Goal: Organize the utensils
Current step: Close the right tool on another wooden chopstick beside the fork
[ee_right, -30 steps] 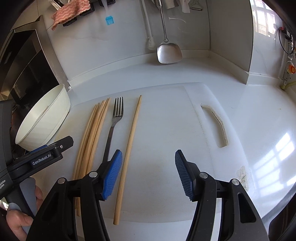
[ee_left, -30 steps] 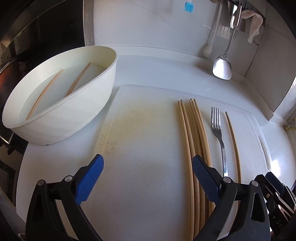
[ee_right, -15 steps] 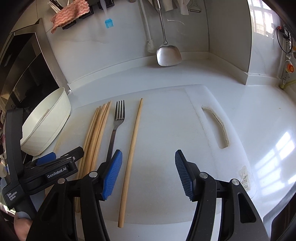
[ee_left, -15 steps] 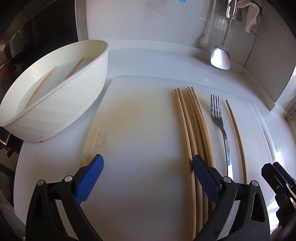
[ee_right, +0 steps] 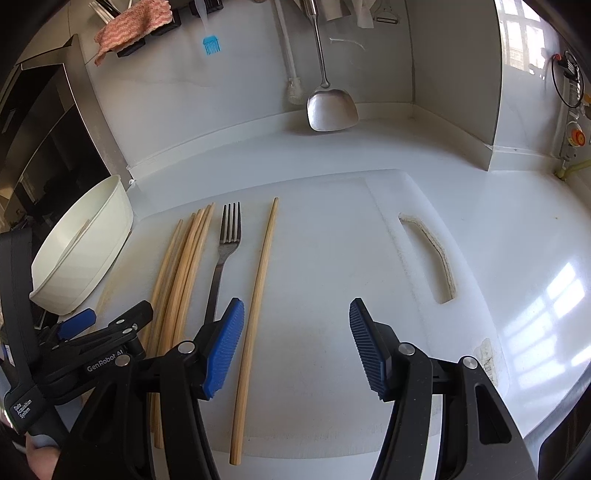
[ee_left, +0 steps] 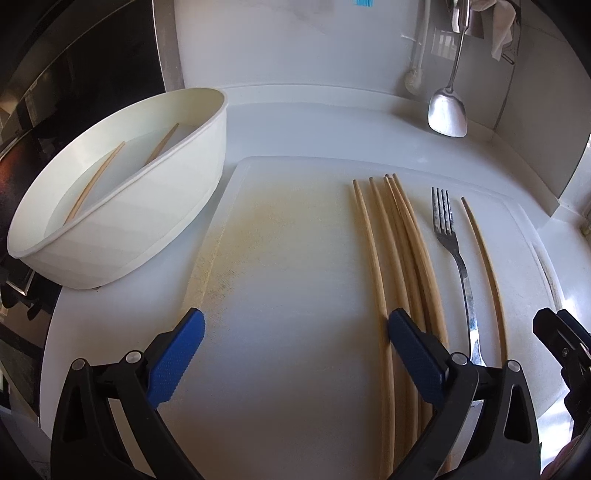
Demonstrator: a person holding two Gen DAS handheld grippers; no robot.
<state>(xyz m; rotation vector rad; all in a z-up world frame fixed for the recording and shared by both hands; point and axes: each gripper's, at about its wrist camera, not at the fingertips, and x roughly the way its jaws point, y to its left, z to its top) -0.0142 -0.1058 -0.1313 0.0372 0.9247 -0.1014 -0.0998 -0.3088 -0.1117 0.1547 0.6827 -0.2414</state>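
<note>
A bundle of several wooden chopsticks (ee_left: pixel 399 243) (ee_right: pixel 183 266) lies on a white cutting board (ee_left: pixel 295 258) (ee_right: pixel 332 258). A metal fork (ee_left: pixel 456 254) (ee_right: pixel 223 258) lies to their right, then a single chopstick (ee_left: pixel 484 258) (ee_right: pixel 258 306). A white bowl (ee_left: pixel 147 229) (ee_right: pixel 88 251) at the left holds two chopsticks (ee_left: pixel 96 181). My left gripper (ee_left: pixel 295 358) is open and empty, its right finger over the bundle's near end. My right gripper (ee_right: pixel 295 347) is open and empty, just right of the single chopstick.
A metal spatula (ee_left: pixel 448 110) (ee_right: pixel 330 107) and a white brush (ee_right: pixel 291 85) hang on the back wall. A pink cloth (ee_right: pixel 133 22) and a blue brush (ee_right: pixel 211 44) hang higher up. The board has a handle slot (ee_right: pixel 428 254) at its right. A dark appliance (ee_right: pixel 44 140) stands behind the bowl.
My left gripper has moved forward and slightly right, closer to the bundle. My right gripper has shifted slightly forward. Both stay open and nothing was picked up.
</note>
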